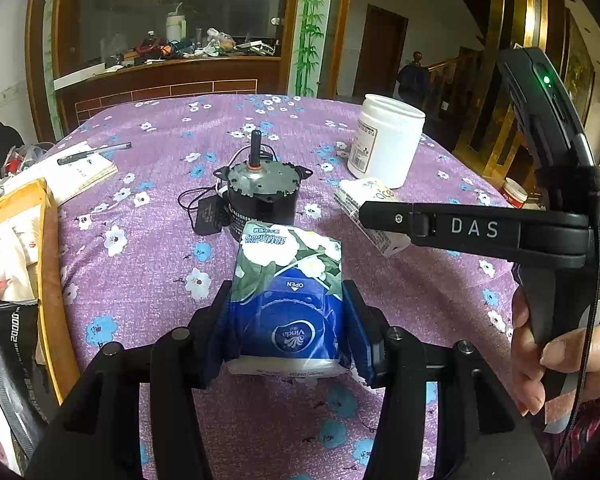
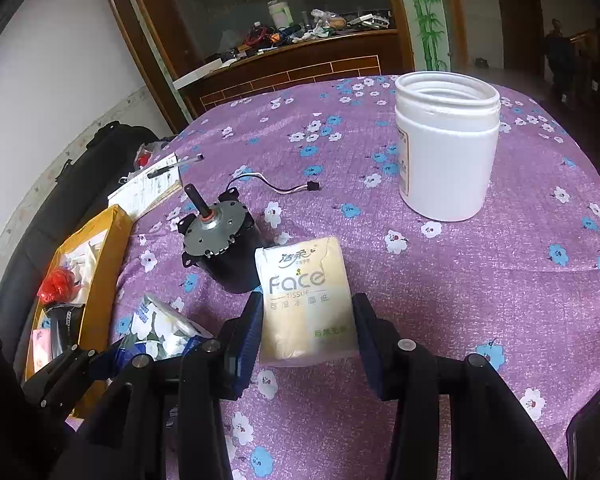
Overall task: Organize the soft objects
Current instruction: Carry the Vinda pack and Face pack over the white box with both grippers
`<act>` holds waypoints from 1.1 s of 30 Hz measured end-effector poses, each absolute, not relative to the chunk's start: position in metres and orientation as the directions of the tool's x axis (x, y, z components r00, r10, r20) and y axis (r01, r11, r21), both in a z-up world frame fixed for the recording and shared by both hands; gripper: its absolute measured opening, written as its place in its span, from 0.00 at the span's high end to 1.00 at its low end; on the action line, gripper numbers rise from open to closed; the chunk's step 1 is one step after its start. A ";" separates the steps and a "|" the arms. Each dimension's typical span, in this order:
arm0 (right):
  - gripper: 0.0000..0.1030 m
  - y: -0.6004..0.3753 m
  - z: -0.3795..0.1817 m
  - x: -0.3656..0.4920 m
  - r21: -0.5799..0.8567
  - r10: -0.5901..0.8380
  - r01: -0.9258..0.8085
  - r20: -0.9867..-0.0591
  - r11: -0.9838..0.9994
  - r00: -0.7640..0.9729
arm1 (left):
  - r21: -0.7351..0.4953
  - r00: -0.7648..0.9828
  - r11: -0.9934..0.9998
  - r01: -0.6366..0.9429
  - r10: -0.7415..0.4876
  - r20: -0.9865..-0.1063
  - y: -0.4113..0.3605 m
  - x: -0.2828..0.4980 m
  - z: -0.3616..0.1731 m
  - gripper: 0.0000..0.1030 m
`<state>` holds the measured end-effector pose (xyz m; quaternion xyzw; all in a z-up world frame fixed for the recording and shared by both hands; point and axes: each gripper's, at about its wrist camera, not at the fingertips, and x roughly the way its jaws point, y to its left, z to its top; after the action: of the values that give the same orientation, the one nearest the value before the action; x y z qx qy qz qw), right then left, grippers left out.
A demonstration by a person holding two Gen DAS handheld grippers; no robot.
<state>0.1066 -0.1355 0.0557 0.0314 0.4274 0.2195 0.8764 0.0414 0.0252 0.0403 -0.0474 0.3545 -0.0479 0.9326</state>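
My left gripper (image 1: 287, 300) is shut on a blue floral Vinda tissue pack (image 1: 288, 280), its pads pressing both long sides, low over the purple flowered tablecloth (image 1: 160, 128). In the right wrist view, my right gripper (image 2: 308, 304) is shut on a cream "Face" tissue pack (image 2: 300, 292), which points away from the camera. The left wrist view shows that cream pack (image 1: 360, 196) pinched by the right gripper's fingers (image 1: 384, 216) at mid right, with a hand (image 1: 556, 356) on the handle. The blue pack (image 2: 160, 328) and the left gripper (image 2: 100, 360) appear at lower left of the right wrist view.
A black electric motor (image 1: 260, 196) with shaft and cable stands just beyond both packs. An open white plastic jar (image 2: 446, 148) stands at the back right. A cardboard box (image 2: 100, 280) holding packets sits at the left table edge, behind it a notebook with a pen (image 2: 152, 184).
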 end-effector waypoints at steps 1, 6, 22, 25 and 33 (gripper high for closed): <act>0.56 -0.136 0.056 0.106 0.241 0.411 -0.359 -0.735 0.902 0.540 | -0.131 0.743 0.990 0.055 -0.128 -0.656 0.026 0.041 0.041 0.52; 0.56 -0.137 0.060 0.103 0.253 0.424 -0.363 -0.723 0.897 0.546 | -0.182 0.760 0.982 0.047 -0.154 -0.631 0.035 0.027 0.059 0.52; 0.56 -0.085 0.090 0.058 0.270 0.523 -0.487 -0.676 0.831 0.518 | -0.239 0.833 0.963 -0.122 -0.031 -0.552 0.132 -0.040 0.109 0.51; 0.56 -0.061 0.096 0.046 0.285 0.561 -0.528 -0.668 0.800 0.488 | -0.253 0.840 0.950 -0.182 0.017 -0.543 0.160 -0.051 0.110 0.51; 0.56 0.017 0.107 0.026 0.299 0.625 -0.626 -0.671 0.720 0.399 | -0.270 0.815 0.902 -0.336 0.135 -0.563 0.226 -0.074 0.097 0.51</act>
<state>0.0256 0.0169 0.1074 -0.0008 0.4010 0.3741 0.8362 -0.0743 0.2261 0.0969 -0.1818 0.2767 0.1258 0.9352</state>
